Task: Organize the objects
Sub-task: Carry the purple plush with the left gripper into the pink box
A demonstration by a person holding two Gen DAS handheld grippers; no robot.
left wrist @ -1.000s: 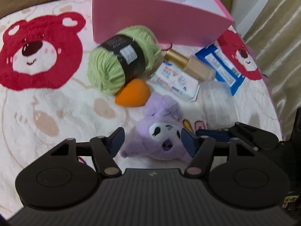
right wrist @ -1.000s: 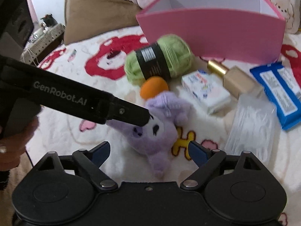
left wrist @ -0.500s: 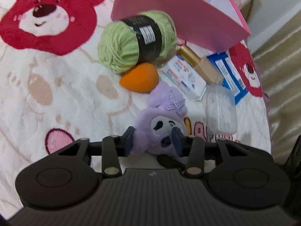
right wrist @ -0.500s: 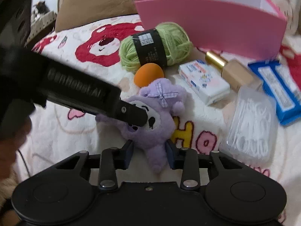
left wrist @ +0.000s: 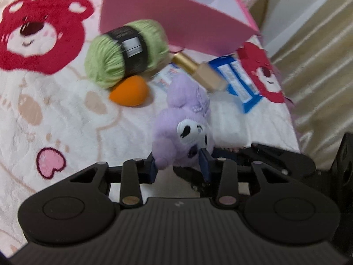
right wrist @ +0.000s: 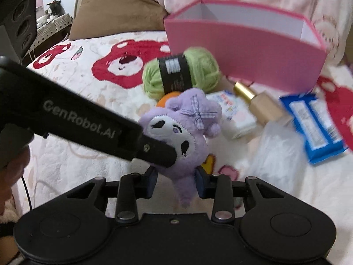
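A purple plush toy [left wrist: 183, 123] with a white face and a checked bow is held by both grippers and lifted off the blanket. My left gripper [left wrist: 179, 166] is shut on its lower part. My right gripper [right wrist: 176, 180] is shut on its lower body [right wrist: 178, 137]. The left gripper's black body [right wrist: 88, 121] crosses the right wrist view from the left. A pink open box [left wrist: 172, 22] [right wrist: 242, 50] stands behind the pile.
On the bear-print blanket [left wrist: 55, 110] lie a green yarn ball [left wrist: 123, 53], an orange sponge [left wrist: 130, 90], a gold-capped bottle [left wrist: 198, 72], a white packet [right wrist: 233, 112], a blue packet [left wrist: 238, 79] and a clear plastic box [right wrist: 271, 154]. A curtain [left wrist: 320, 66] hangs on the right.
Both grippers closed on the plush toy and raised it off the blanket. A second ago both were open around it.
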